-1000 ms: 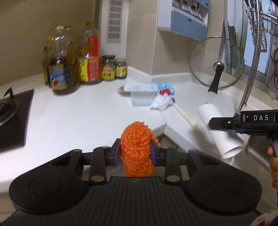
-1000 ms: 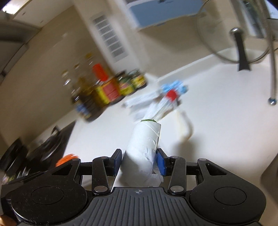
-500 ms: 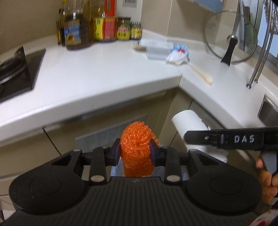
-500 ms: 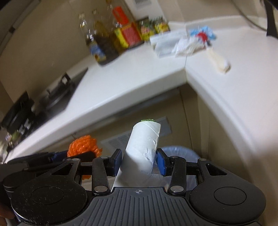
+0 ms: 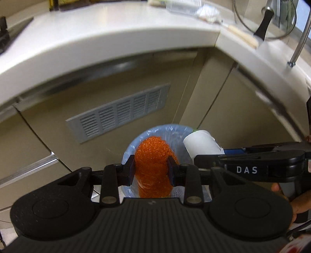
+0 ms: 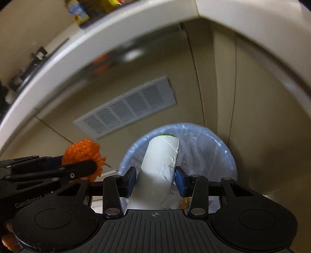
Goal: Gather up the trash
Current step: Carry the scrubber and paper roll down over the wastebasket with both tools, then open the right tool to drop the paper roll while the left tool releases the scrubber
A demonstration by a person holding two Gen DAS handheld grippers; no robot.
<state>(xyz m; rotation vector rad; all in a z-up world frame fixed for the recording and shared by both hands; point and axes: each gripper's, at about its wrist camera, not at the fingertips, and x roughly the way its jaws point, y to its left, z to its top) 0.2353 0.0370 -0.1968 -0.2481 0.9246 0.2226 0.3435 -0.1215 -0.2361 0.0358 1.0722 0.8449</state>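
Beige kitchen cabinet fronts (image 5: 108, 85) under a curved white countertop (image 5: 97, 37) fill the background of both wrist views, with a grey louvred vent panel (image 5: 118, 112) set in the cabinet at mid-frame. Low in the centre of each view stands the round bin lined with a pale blue plastic bag (image 6: 223, 153), its mouth open. The left gripper (image 5: 151, 171) has its blue pads pressed into the sides of a knobbly orange mesh scrubber ball (image 5: 153, 153), which hangs in front of the bin's opening in the left view. The right gripper (image 6: 155, 180) is closed on a white rolled paper tube with a speck of green at its far end (image 6: 162, 155), and in the right view that tube points at the bin's mouth. Each tool shows in the other's view: the right gripper enters from the right edge of the left view, the left gripper from the lower left of the right view, so the two stand side by side near the bin. Judging from this, both pieces are collected and brought to the bin but neither is dropped; release is the step left. On the countertop at the upper right of the left view lie more white crumpled wrappers (image 5: 206, 12), apparently uncollected, near a glass pan lid (image 5: 266, 17).
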